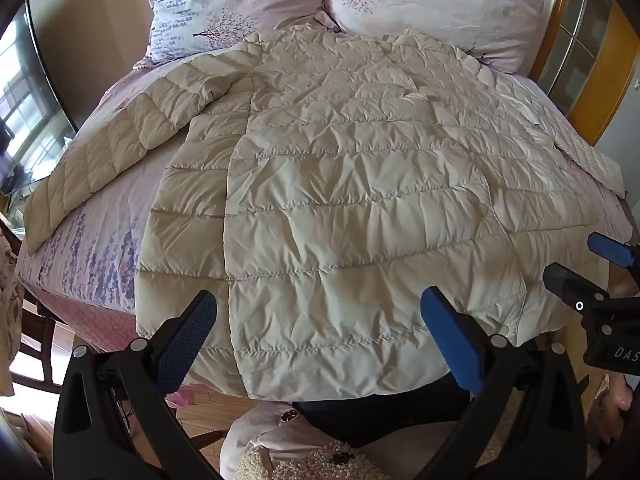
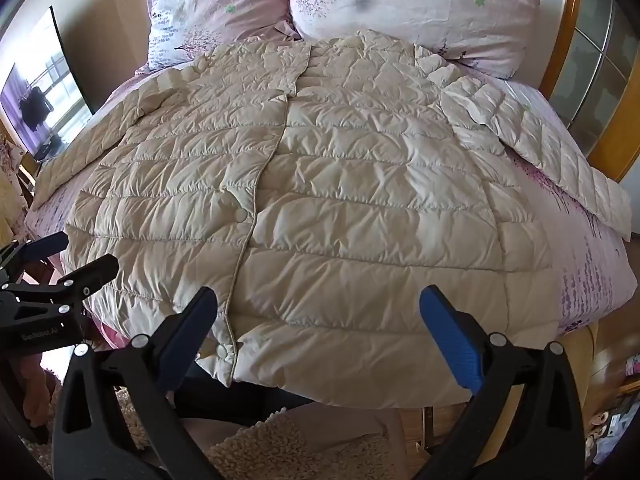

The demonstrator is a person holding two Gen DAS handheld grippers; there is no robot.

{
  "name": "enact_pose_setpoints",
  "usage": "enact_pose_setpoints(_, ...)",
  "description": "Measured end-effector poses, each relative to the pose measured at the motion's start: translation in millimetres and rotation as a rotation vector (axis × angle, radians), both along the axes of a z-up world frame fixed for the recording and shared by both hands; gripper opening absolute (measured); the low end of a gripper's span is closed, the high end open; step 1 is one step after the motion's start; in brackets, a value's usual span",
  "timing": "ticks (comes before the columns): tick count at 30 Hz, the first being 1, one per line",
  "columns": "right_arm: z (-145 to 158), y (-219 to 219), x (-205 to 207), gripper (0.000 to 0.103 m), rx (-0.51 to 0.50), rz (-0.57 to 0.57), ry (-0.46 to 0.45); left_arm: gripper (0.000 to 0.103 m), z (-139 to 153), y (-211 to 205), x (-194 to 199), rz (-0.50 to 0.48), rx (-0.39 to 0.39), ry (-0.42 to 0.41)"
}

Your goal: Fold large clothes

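Right wrist view: pillows beyond jacket, bed beneath.

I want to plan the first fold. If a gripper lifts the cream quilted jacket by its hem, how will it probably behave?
The jacket will probably drape and sag, since its quilted panels lie soft and wrinkled on the bed. It looks puffy, so likely light for its size. Its smooth sheen suggests it may slip between the pads.

Jacket spread flat on bed, collar touching the two pillows behind it. Sleeves out to either side of jacket. Both grippers near jacket's hem: left gripper, right gripper.
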State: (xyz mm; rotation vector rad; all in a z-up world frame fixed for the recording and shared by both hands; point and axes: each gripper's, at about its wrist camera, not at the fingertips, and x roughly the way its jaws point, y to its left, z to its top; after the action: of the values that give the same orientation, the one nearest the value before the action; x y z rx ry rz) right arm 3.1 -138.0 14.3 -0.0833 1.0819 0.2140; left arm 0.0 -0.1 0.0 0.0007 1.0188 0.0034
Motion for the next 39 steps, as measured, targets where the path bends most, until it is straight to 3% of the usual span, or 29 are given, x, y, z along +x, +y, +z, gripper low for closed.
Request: enact_pose_setpoints(39,-2.1,-3.1,2.2,0.101,0.009,-0.002,0.002,0.102,-0.3,0.2,0.3,0.000,-0.006,0.009)
